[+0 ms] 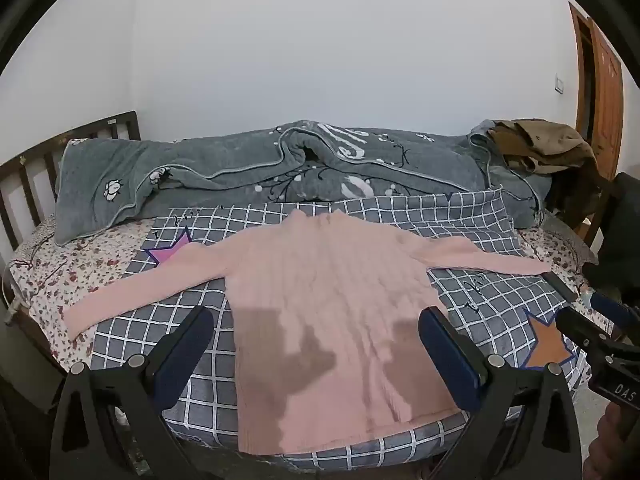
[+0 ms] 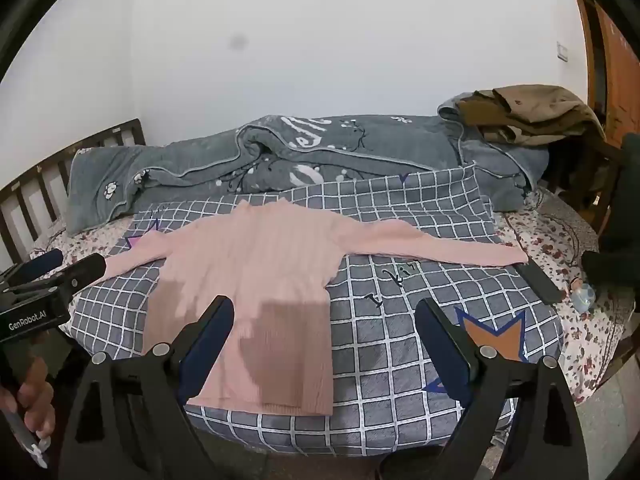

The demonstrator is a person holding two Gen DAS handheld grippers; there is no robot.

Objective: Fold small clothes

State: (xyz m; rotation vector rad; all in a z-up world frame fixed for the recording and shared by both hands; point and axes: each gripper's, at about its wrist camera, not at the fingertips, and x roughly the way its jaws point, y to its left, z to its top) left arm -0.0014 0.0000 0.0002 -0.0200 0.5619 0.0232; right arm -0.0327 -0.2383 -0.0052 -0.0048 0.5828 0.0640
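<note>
Two sets of tongs are held released above the near edge of the bed (image 1: pixel 36 276), nothing between their fingers. A pink sweater (image 1: pixel 332 292) is spread flat on the checked blanket (image 2: pixel 400 344), its hem near and its collar far, and its sleeves are stretched out along the left-right line. The left tongs (image 1: pixel 316 354) are placed straight over the body and hem. The right tongs (image 2: pixel 324 354) are found over the sweater's right hem corner, so the right sleeve is judged nearer to them.

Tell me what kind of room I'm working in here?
Most likely a bedroom: the pink sweater lies spread on a bed with a wooden headboard, a rumpled grey quilt along the wall, and a wooden door at right.
</note>
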